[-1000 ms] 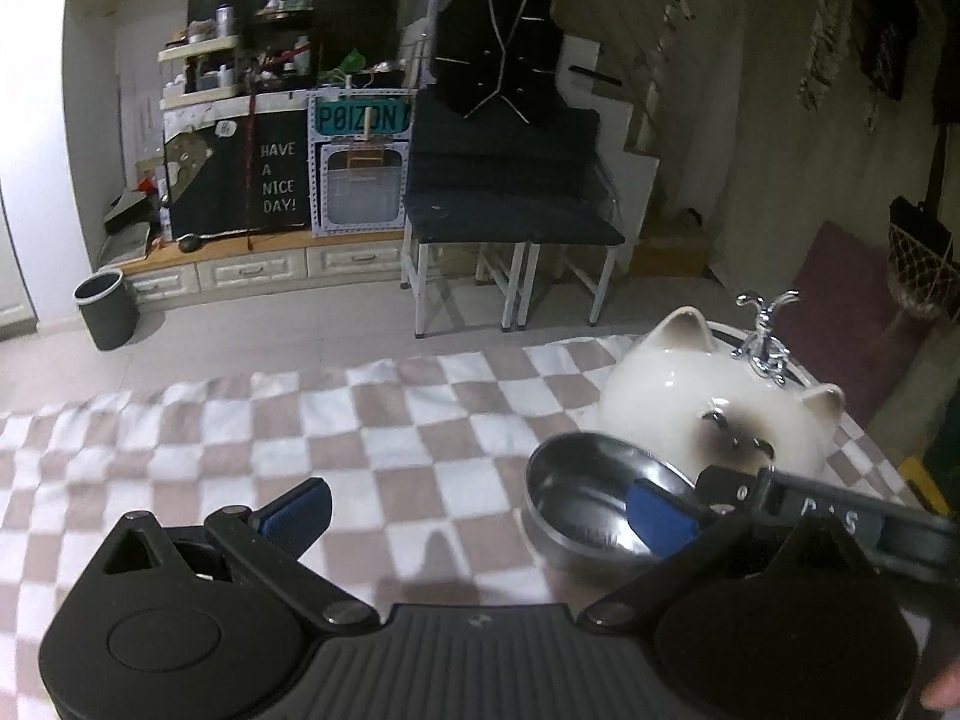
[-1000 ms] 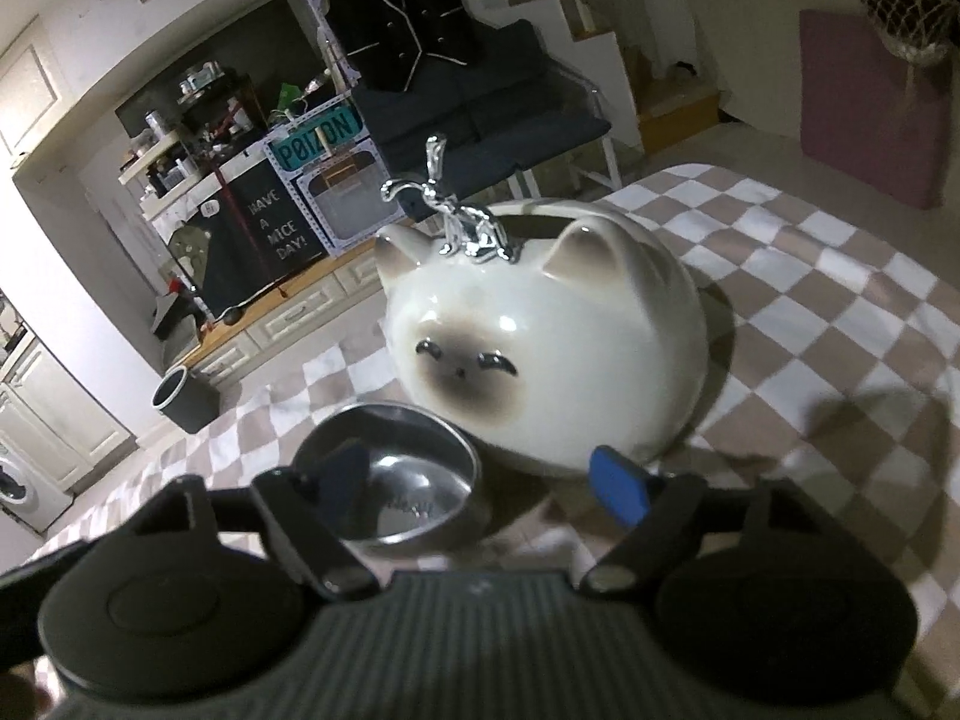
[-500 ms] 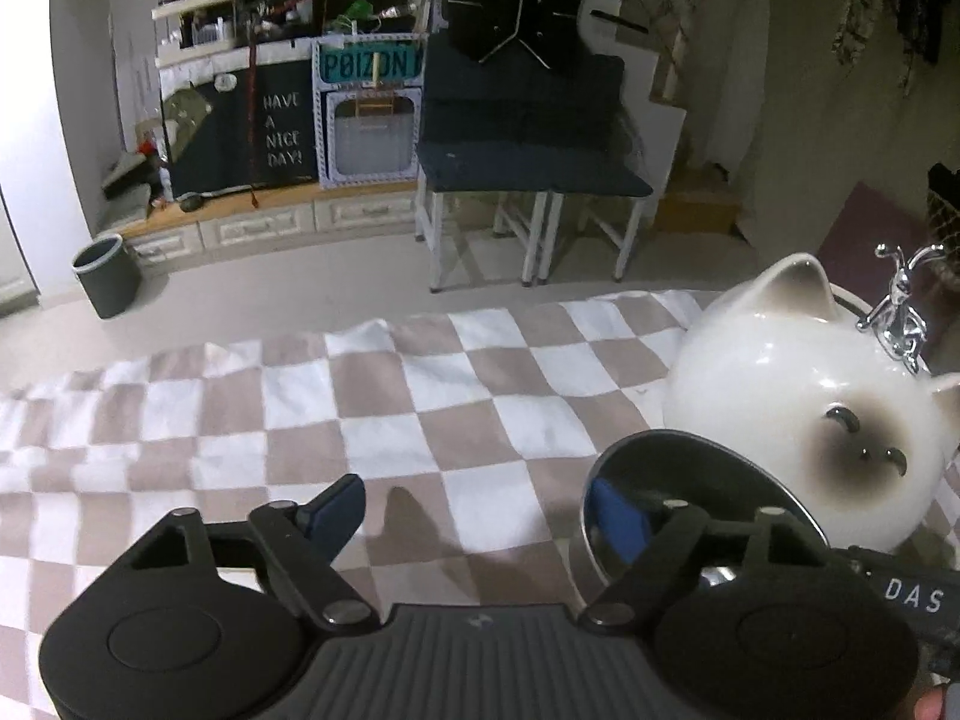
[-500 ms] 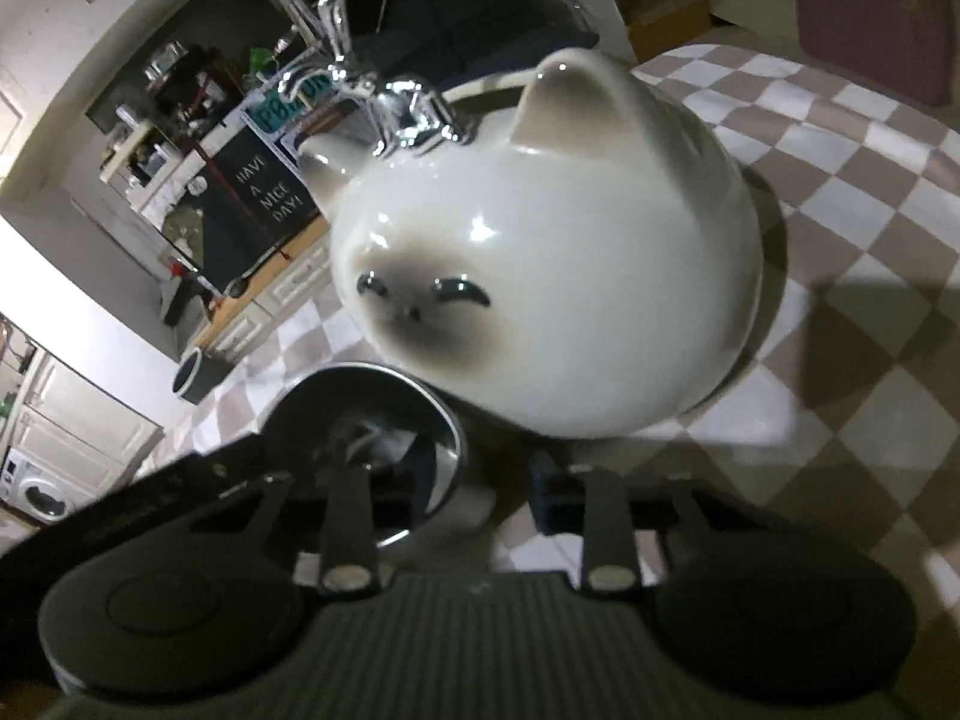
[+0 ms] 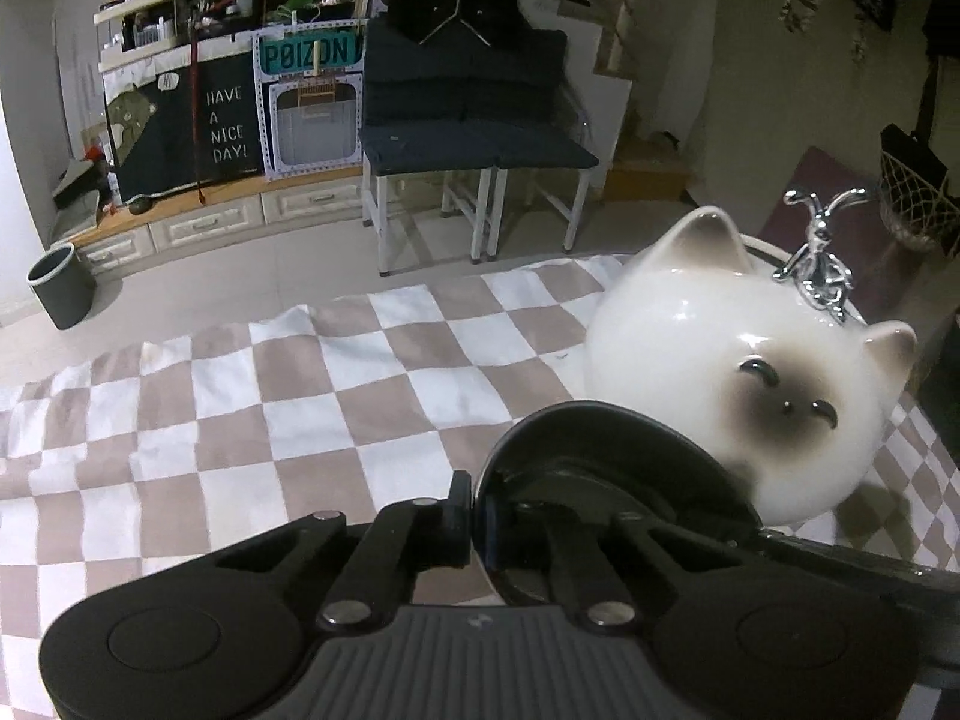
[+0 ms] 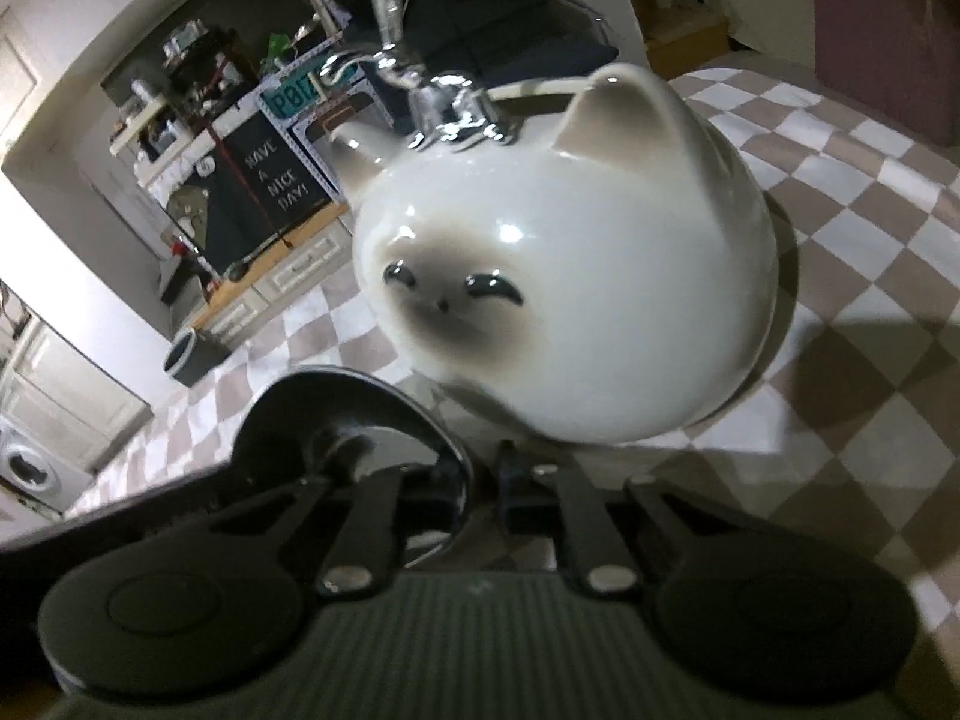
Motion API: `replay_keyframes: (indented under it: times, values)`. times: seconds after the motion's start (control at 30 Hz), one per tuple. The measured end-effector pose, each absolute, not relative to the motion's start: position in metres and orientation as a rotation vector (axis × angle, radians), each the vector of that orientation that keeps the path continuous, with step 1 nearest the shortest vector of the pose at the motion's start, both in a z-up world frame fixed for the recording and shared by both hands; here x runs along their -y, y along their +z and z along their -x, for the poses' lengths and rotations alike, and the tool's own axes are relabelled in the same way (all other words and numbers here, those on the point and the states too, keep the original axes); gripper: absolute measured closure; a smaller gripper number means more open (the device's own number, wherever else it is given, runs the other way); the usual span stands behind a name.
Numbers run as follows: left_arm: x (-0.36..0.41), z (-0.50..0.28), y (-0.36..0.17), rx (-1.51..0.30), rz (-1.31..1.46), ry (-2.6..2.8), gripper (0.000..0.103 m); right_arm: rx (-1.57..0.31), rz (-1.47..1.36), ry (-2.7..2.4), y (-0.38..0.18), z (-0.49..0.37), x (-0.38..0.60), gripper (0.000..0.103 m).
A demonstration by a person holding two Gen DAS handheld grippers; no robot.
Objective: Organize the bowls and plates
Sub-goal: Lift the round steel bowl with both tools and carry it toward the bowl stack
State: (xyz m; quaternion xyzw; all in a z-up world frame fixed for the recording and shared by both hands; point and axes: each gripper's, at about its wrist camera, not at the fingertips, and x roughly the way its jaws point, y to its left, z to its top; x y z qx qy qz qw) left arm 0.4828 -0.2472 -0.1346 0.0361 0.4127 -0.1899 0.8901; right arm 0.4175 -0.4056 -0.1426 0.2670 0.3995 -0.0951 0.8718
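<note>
Bowl: the round stainless-steel bowl [image 5: 612, 468] sat tilted over the brown-and-white checked cloth surface [image 5: 240, 420], touching the white ceramic cat-shaped bowl [image 5: 738, 384].
Left tool [image 5: 474, 516]: fingers together, clamped on the steel bowl's left rim — one inside, one outside.
Right tool [image 6: 480, 480]: fingers together on the same bowl's [image 6: 360, 414] right rim.
Cat bowl: just beyond both tools, a chrome ornament [image 6: 420, 90] on top.
Writing: "HAVE A NICE DAY!" on a dark board [image 5: 225, 126]; teal plate [image 5: 312, 51] read "P0IZON".
</note>
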Motion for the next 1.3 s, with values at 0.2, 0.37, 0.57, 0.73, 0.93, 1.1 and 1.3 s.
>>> replay_keyframes:
  times: [0.2, 0.37, 0.57, 0.73, 0.93, 1.1, 1.3]
  values:
    - [0.237, -0.468, -0.117, -0.832, -0.089, -0.378, 0.098, -0.836, -0.508, -0.167, -0.132, -0.416, 0.397, 0.092]
    - [0.219, -0.446, -0.095, -0.801, -0.106, -0.362, 0.098, -0.827, -0.449, -0.127, -0.113, -0.409, 0.379, 0.093]
    - [0.186, -0.409, -0.065, -0.771, -0.068, -0.36, 0.097, -0.802, -0.367, -0.09, -0.079, -0.387, 0.351, 0.092]
    - [0.157, -0.373, -0.037, -0.745, -0.056, -0.353, 0.096, -0.781, -0.321, -0.049, -0.054, -0.36, 0.323, 0.093]
    - [0.118, -0.329, -0.017, -0.73, -0.025, -0.339, 0.096, -0.764, -0.314, 0.014, -0.033, -0.325, 0.295, 0.093]
    - [0.09, -0.293, -0.01, -0.726, -0.014, -0.331, 0.095, -0.765, -0.305, 0.066, -0.025, -0.297, 0.274, 0.093]
    - [0.054, -0.252, -0.001, -0.707, -0.021, -0.293, 0.095, -0.783, -0.319, 0.135, -0.02, -0.275, 0.25, 0.092]
